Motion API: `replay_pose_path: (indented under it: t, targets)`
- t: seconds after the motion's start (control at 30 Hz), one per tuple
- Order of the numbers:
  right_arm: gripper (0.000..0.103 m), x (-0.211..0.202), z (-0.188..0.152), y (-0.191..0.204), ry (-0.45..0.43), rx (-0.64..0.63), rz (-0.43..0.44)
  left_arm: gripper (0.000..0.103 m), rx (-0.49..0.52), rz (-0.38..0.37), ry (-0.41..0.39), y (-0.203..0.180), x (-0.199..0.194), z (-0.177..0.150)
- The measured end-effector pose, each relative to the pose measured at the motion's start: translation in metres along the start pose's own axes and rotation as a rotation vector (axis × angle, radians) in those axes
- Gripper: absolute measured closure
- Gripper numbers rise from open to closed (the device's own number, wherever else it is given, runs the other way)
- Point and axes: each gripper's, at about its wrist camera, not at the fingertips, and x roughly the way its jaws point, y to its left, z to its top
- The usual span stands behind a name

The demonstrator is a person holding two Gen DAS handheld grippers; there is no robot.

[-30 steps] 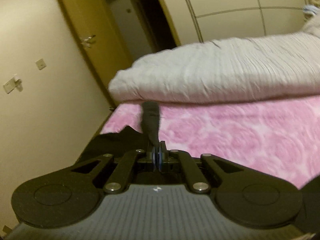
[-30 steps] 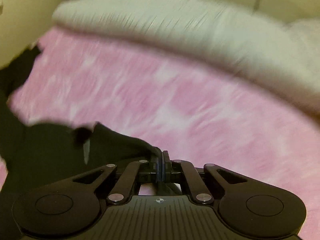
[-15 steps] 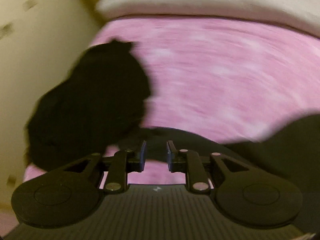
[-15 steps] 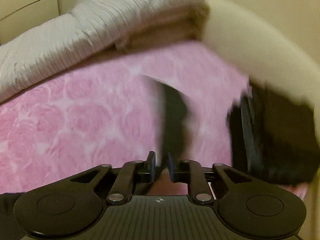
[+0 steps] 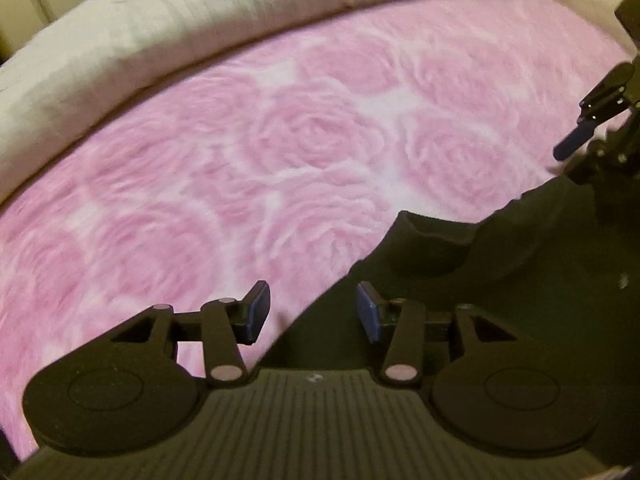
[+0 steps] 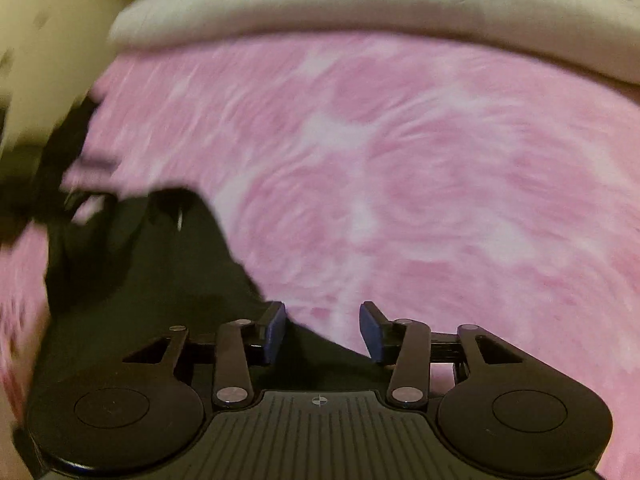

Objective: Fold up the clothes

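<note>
A black garment [image 5: 488,280] lies crumpled on the pink blanket, at the lower right of the left wrist view and the lower left of the right wrist view [image 6: 132,288]. My left gripper [image 5: 313,312] hangs over the garment's left edge. Its jaws are opening and the pads press on nothing. My right gripper [image 6: 323,332] sits over the garment's right edge, jaws also opening, cloth below the gap but not pinched. One of the right gripper's fingers [image 5: 572,144] shows at the far right of the left wrist view. The right wrist view is blurred.
A pink rose-patterned blanket [image 5: 300,140] covers the bed. A folded pale quilt [image 5: 160,24] runs along its far side, also in the right wrist view [image 6: 360,0]. A cream wall [image 6: 52,40] borders the bed at the left.
Both grippers were shut on black cloth a second ago. They have let go and spread apart, and both have swung down toward the bed, where the garment now lies.
</note>
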Motion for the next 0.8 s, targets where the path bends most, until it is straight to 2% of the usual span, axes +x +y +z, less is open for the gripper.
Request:
replay_pose_path:
  t: [0.03,0.07,0.1,0.23,0.3,0.43,0.47,0.57,0.63,0.73,0.8]
  targets:
    - [0.068,0.009,-0.002,0.004,0.032,-0.021,0.008,0.061,0.013,-0.017,0.01,0.0,0.006,0.001]
    - [0.083,0.011,-0.007,0.013,0.042,-0.039,0.023,0.061,0.025,-0.034,0.021,0.0,0.011,0.002]
    - [0.084,0.011,-0.014,0.022,0.046,-0.058,0.041,0.061,0.037,-0.051,0.031,0.0,0.016,0.003]
    - [0.084,0.011,-0.055,0.065,0.113,-0.141,0.107,0.062,0.076,-0.146,0.072,-0.004,0.02,-0.002]
    - [0.084,0.012,-0.076,0.077,0.139,-0.152,0.12,0.062,0.111,-0.164,0.095,-0.007,0.021,-0.009]
    - [0.082,-0.003,-0.073,0.072,0.104,-0.103,0.126,0.065,0.161,-0.185,0.083,-0.009,0.018,-0.016]
    - [0.079,-0.008,-0.067,0.069,0.078,-0.097,0.117,0.066,0.169,-0.189,0.079,-0.009,0.017,-0.017]
    - [0.053,-0.017,-0.049,0.055,0.002,-0.064,0.081,0.073,0.194,-0.202,0.069,-0.009,0.014,-0.021]
    - [0.05,-0.013,-0.037,0.046,-0.02,-0.04,0.073,0.081,0.201,-0.209,0.061,-0.008,0.013,-0.022]
    - [0.049,0.01,-0.025,0.037,0.002,-0.008,0.112,0.082,0.212,-0.219,0.049,-0.007,0.01,-0.024]
    - [0.049,0.03,-0.021,0.032,0.053,0.014,0.165,0.076,0.192,-0.213,0.036,-0.002,0.01,-0.025]
